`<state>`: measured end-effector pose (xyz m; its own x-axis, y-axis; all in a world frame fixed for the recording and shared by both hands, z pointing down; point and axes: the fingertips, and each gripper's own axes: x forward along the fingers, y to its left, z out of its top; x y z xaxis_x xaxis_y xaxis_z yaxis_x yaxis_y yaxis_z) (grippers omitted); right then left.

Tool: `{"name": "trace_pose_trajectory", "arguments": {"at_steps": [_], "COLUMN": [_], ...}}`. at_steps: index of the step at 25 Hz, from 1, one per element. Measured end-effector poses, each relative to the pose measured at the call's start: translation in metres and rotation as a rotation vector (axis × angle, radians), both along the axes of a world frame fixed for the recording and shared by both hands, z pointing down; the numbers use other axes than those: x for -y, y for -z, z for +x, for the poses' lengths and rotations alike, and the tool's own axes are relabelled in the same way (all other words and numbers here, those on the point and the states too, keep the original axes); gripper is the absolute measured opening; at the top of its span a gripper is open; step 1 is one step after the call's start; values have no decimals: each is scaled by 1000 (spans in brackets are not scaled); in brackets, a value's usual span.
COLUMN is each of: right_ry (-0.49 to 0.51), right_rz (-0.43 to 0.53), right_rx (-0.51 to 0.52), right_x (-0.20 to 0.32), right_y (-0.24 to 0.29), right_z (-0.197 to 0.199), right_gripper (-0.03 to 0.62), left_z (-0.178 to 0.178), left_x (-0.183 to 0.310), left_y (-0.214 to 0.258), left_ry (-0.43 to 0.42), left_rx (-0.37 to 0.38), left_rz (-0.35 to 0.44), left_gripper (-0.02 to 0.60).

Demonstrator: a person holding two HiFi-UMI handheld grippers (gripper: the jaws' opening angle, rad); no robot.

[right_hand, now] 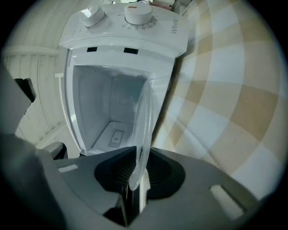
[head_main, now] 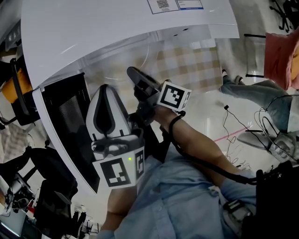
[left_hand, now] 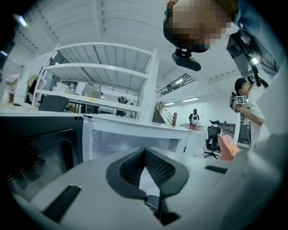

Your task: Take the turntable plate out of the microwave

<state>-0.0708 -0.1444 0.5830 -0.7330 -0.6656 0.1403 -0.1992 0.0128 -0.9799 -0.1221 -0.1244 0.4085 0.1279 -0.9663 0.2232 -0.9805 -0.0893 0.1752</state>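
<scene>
At microwave [right_hand: 130, 31] mouth | your right gripper [right_hand: 137, 157]: fingers clenched on rim of glass turntable plate [right_hand: 145, 117], plate just outside bare cavity | left gripper [left_hand: 145, 155]: fingers pinched together, empty | step: withdrawal, likely near done | next: keep grip firm, set plate on checked tabletop [right_hand: 225, 90]

Inventory: one microwave [right_hand: 117, 38] with two control knobs [right_hand: 138, 13] and one door [head_main: 65, 116]. One glass turntable plate [right_hand: 145, 121]. Left tongs [left_hand: 145, 157] and right tongs [right_hand: 137, 173], two in total, each carrying one marker cube [head_main: 174, 96]. One worktop [right_hand: 234, 90]. Background: one office chair [left_hand: 211, 141], one shelving rack [left_hand: 103, 81], two bystanders [left_hand: 194, 118].
</scene>
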Motion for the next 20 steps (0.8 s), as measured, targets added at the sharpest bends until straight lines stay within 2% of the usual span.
{"name": "trace_pose_trajectory", "arguments": {"at_steps": [5,7,10,20], "right_ry": [31,22,-1,-40], "right_rz": [57,67,72,79], "right_rx": [9,26,53,117], "right_x": [4,10,22,43], "right_y": [4,5,5,4], "right_z": [-7,-7,-7,-14], "right_gripper": [63,112,141,144], "left_z": [-1,-2,-6,-15], "left_x": [2,3,6,15], "left_y": [-2,-3,-4,-9], "left_ry": [1,0,0,6], "left_rx": [0,1,2,2], "left_rz": [-5,-7,-12,-24], "left_gripper": [8,8,8,8]}}
